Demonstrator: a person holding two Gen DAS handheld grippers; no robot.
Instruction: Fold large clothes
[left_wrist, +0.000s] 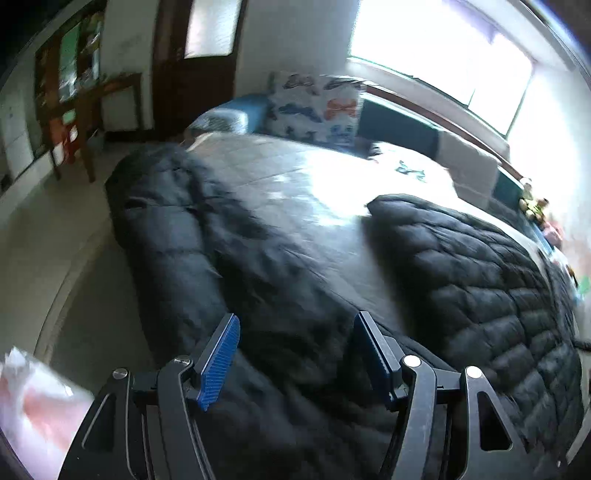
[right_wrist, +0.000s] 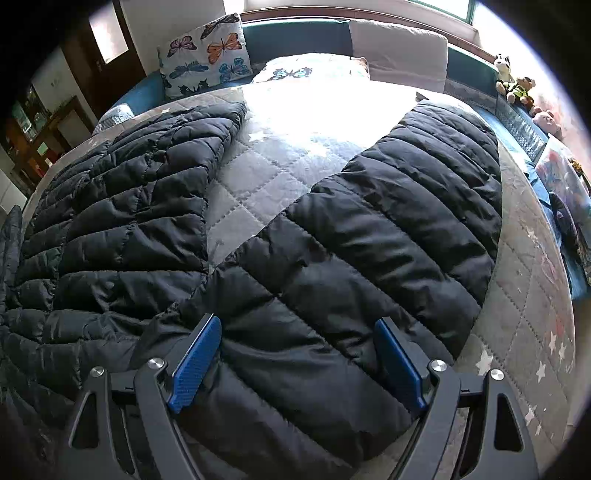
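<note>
Lying spread across the bed (right_wrist: 524, 306), the black puffer jacket (right_wrist: 332, 266) takes up most of the near half of the quilt. Its two sleeves fan outward to the far left and far right, a wedge of bare quilt between them, so each sleeve's long axis runs diagonally from near centre to a far corner.

Right sleeve (right_wrist: 424, 177): directly ahead of the right hand-held gripper (right_wrist: 299, 354), its near end between the spread jaws, nothing gripped. This gripper sits nearer the garment, seemingly low over the fabric, contact uncertain.

Left sleeve (left_wrist: 166, 229): ahead and left of the left hand-held gripper (left_wrist: 295, 358), also spread wide and empty; view blurred.

Judgement: folding starts with a sleeve drawn inward across the body; the right side looks better placed.

Butterfly pillow (right_wrist: 207, 55) at far left edge.
</note>
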